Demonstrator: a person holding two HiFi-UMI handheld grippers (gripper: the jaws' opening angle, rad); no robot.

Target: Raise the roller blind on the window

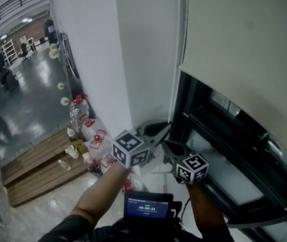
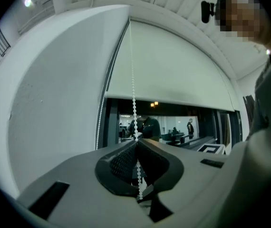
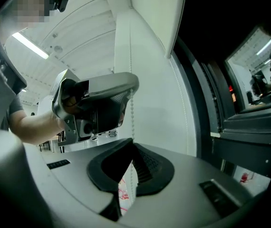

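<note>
While the left gripper (image 2: 136, 141) pinches the bead chain (image 2: 133, 89) between closed jaws, the right gripper (image 3: 132, 145) clamps the same chain just below it. The chain rises beside the roller blind (image 2: 173, 65), which covers the upper part of the window (image 2: 173, 122).

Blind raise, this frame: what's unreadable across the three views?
- Lower loop of the white bead chain: hidden under the bodies of the left gripper and right gripper in their own views, and behind both grippers in the head view.
- Top of the cream fabric roller blind: cut off by the head view's upper edge.
- Text on the small blue-lit screen: too small to read in the head view.
</note>
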